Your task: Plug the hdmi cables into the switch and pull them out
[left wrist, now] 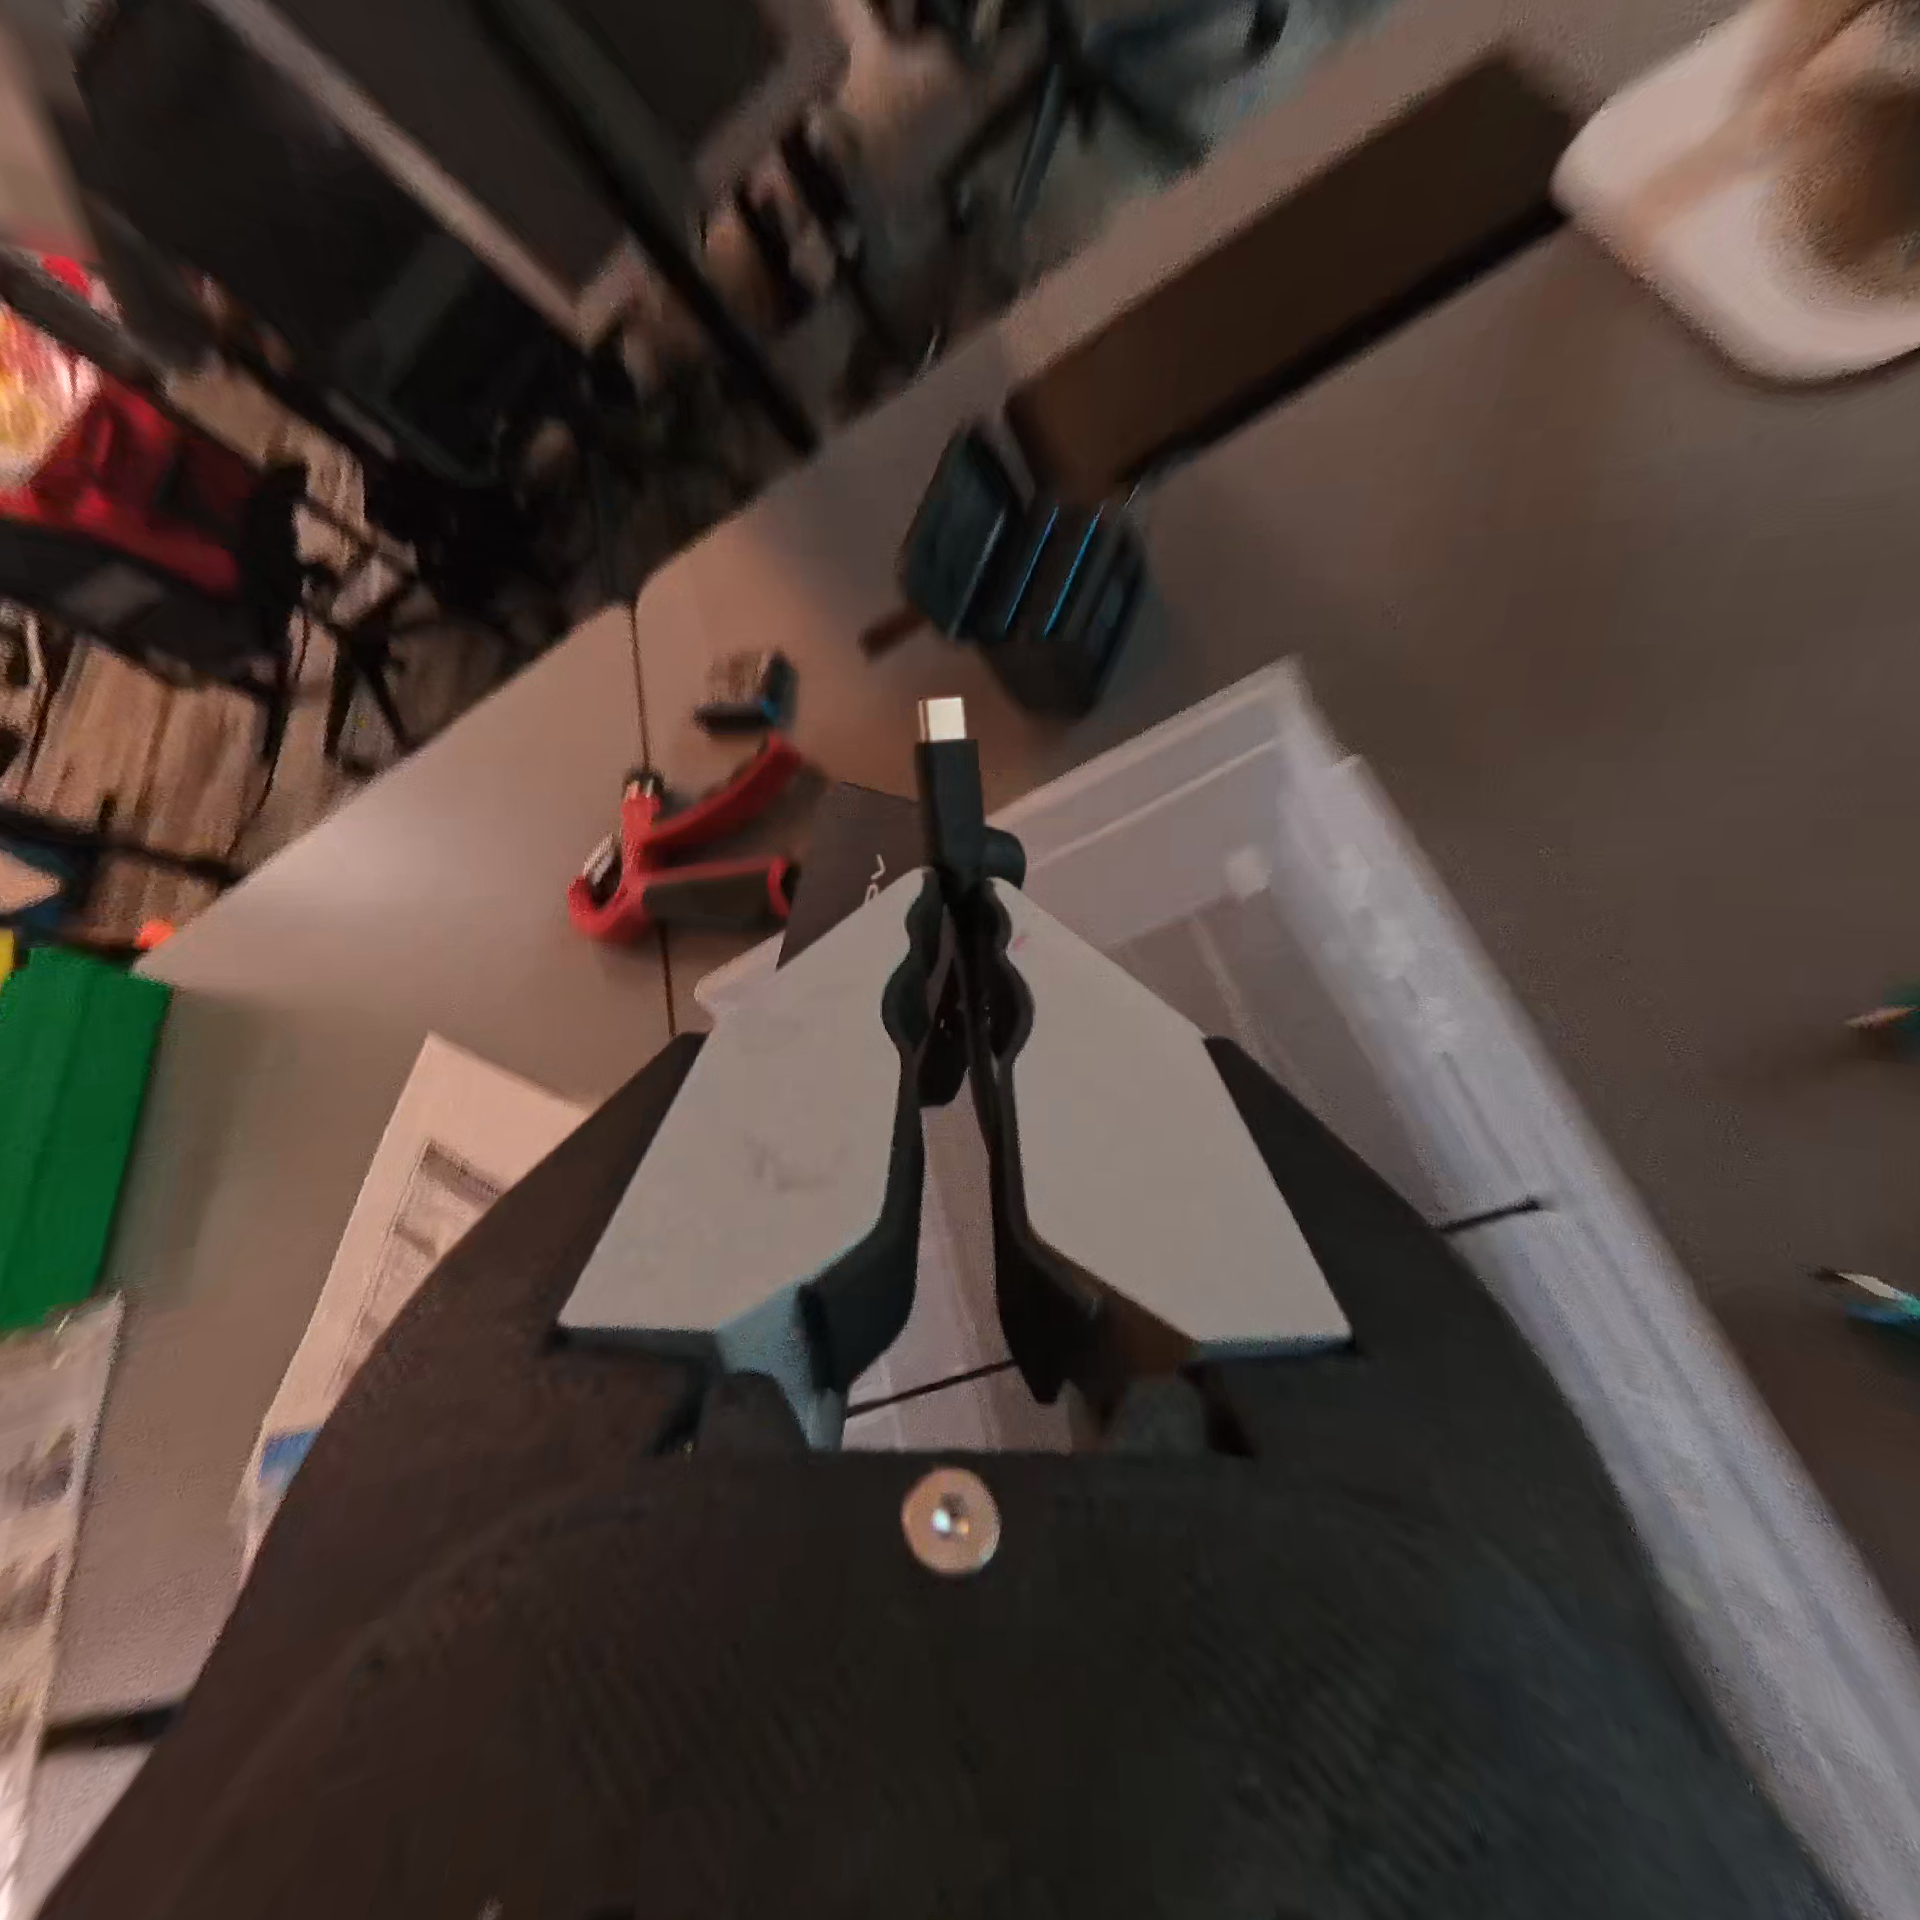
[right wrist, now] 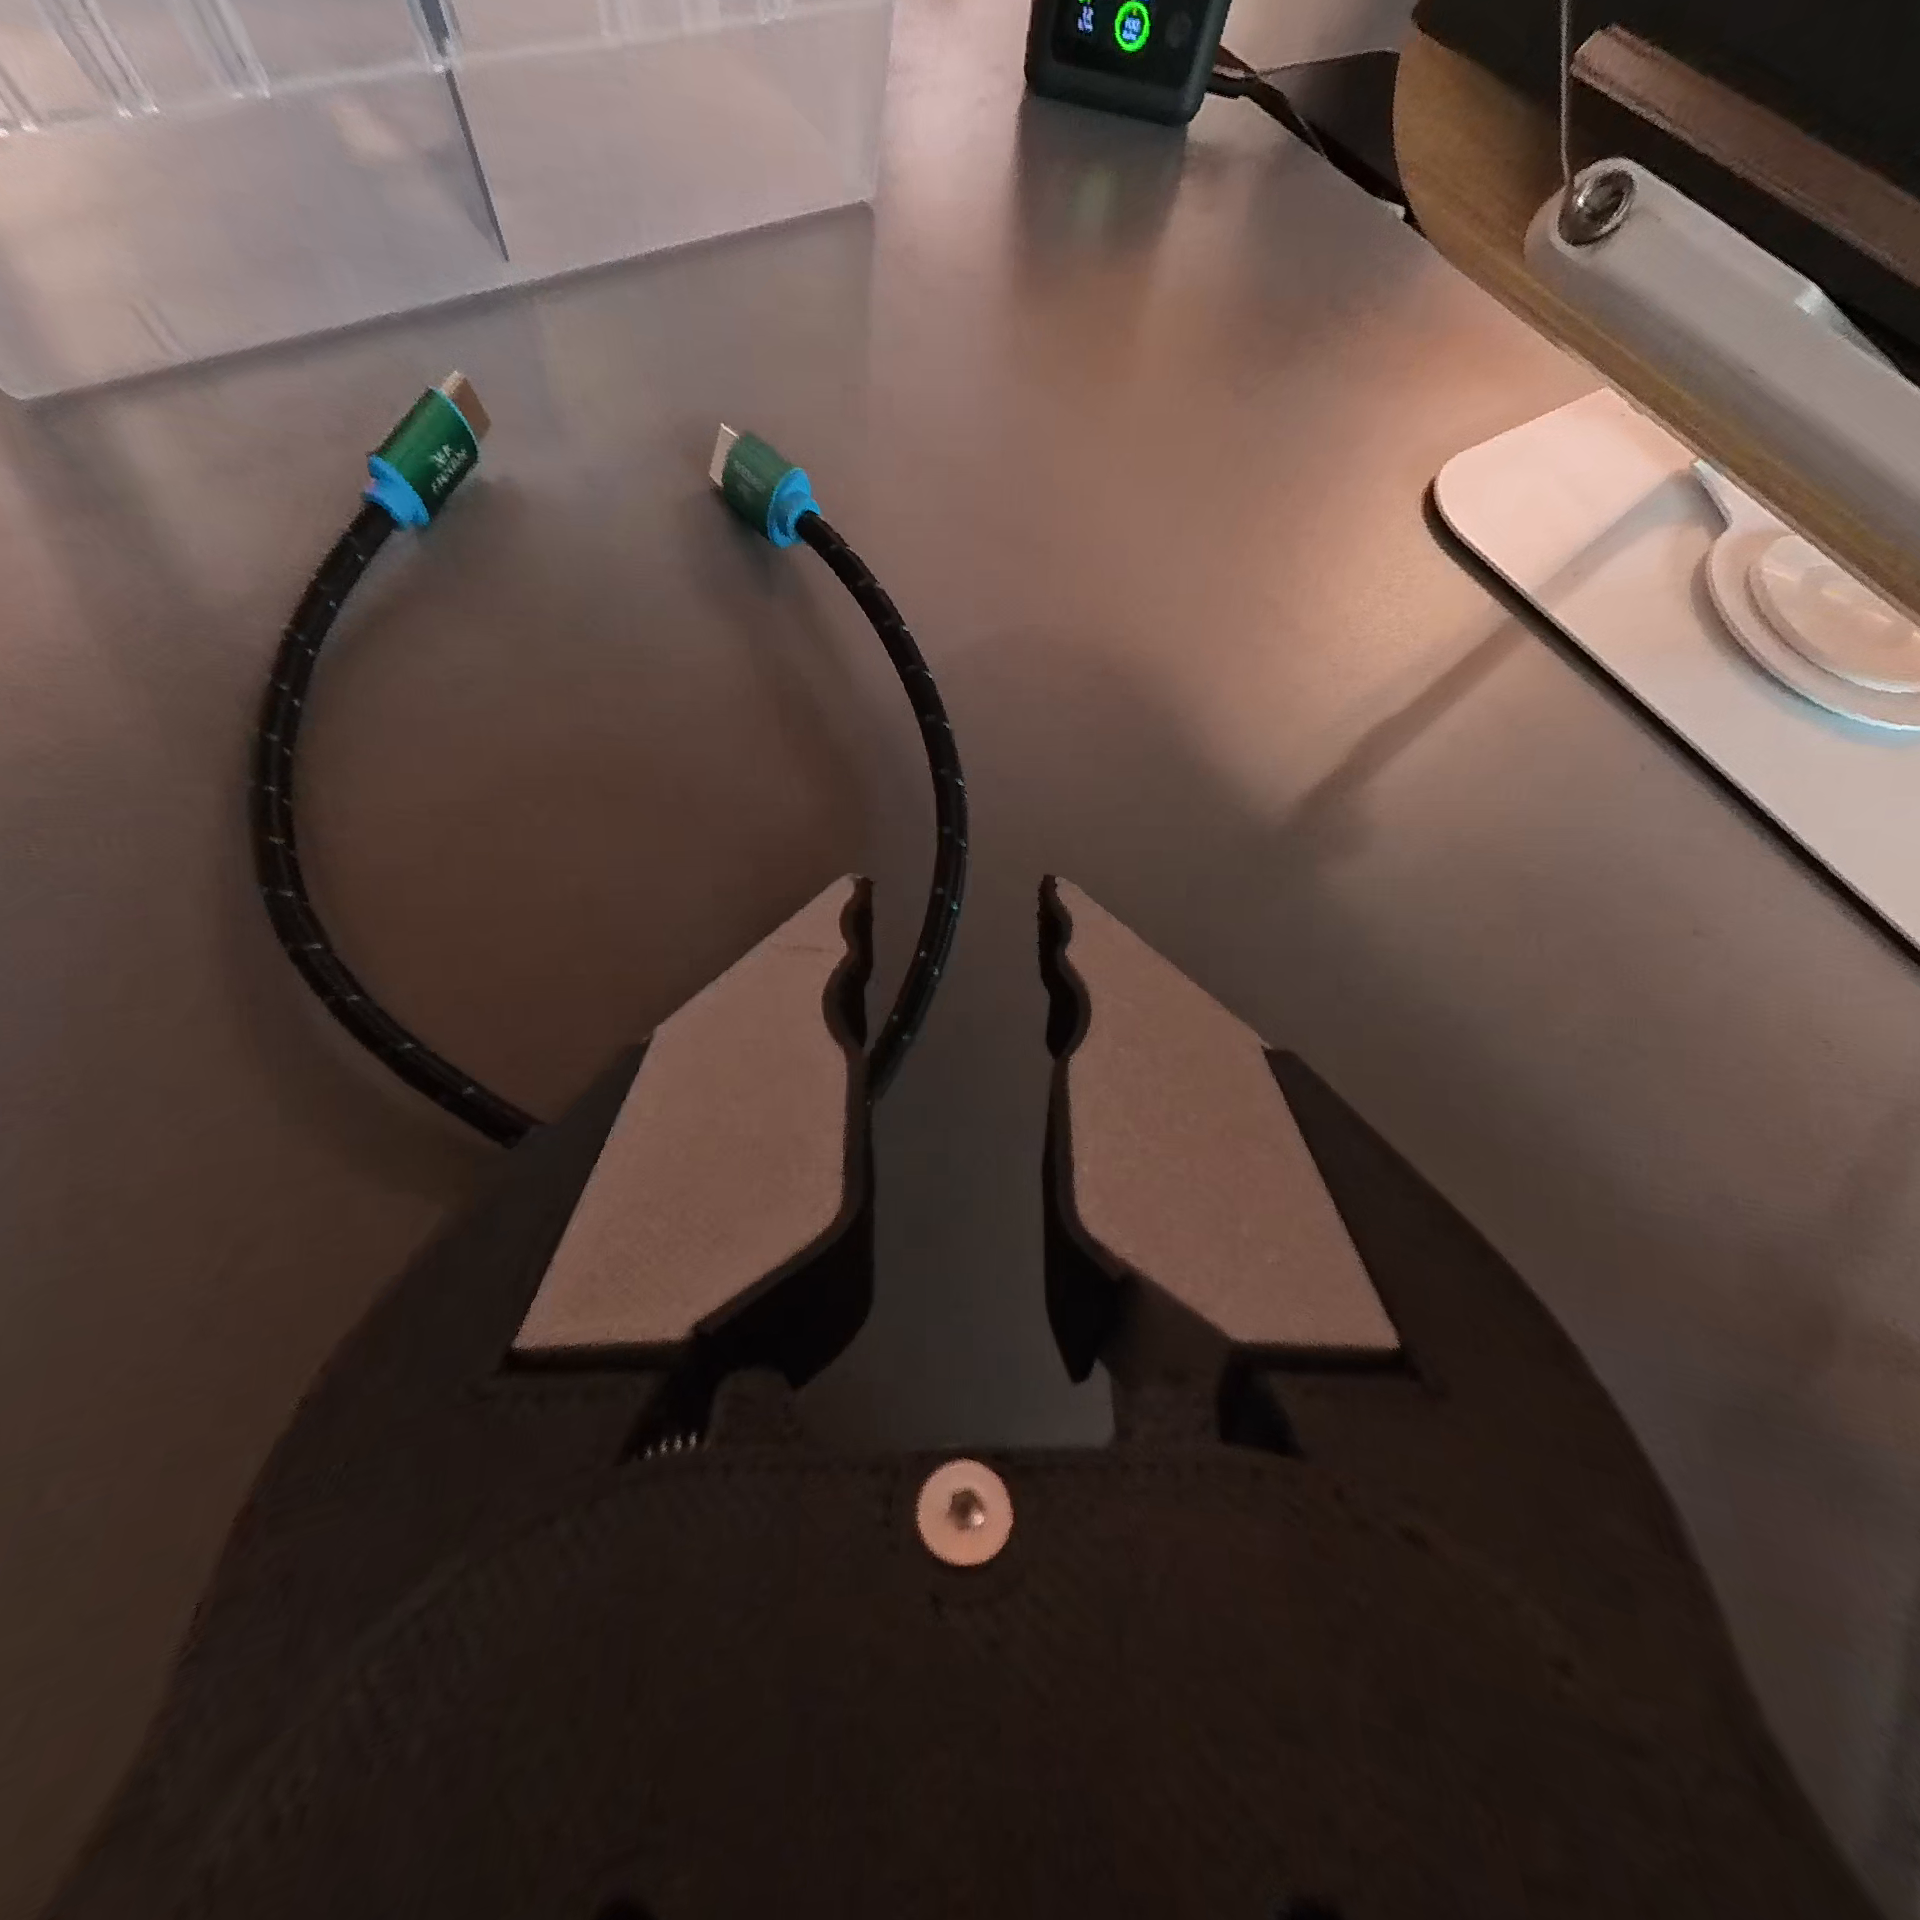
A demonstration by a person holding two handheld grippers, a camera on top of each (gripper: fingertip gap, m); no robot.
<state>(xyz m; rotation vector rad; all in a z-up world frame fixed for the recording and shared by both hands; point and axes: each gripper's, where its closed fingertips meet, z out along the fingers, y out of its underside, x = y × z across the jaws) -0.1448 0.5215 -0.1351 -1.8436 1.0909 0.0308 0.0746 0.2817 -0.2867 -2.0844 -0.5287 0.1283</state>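
Observation:
In the left wrist view my left gripper (left wrist: 961, 883) is shut on a thin black cable whose black plug (left wrist: 940, 774) with a small silver tip sticks up past the fingertips. A black flat box (left wrist: 847, 862) lies just behind the left finger. In the right wrist view my right gripper (right wrist: 956, 894) is open above the table. A black braided hdmi cable (right wrist: 940, 748) lies curved on the table and runs under the gap between the fingers, closer to the left pad and not pressed. Its two green plugs (right wrist: 431, 442) (right wrist: 753, 473) point away from me.
A clear plastic box (left wrist: 1299, 831) sits on the table, also in the right wrist view (right wrist: 416, 156). A red clamp (left wrist: 675, 862) and a dark device with blue stripes (left wrist: 1029, 561) lie beyond. A small device with a lit screen (right wrist: 1127, 52) and a white monitor base (right wrist: 1662, 582) stand at the right. Spacing between my two grippers at the tips: around 35 cm.

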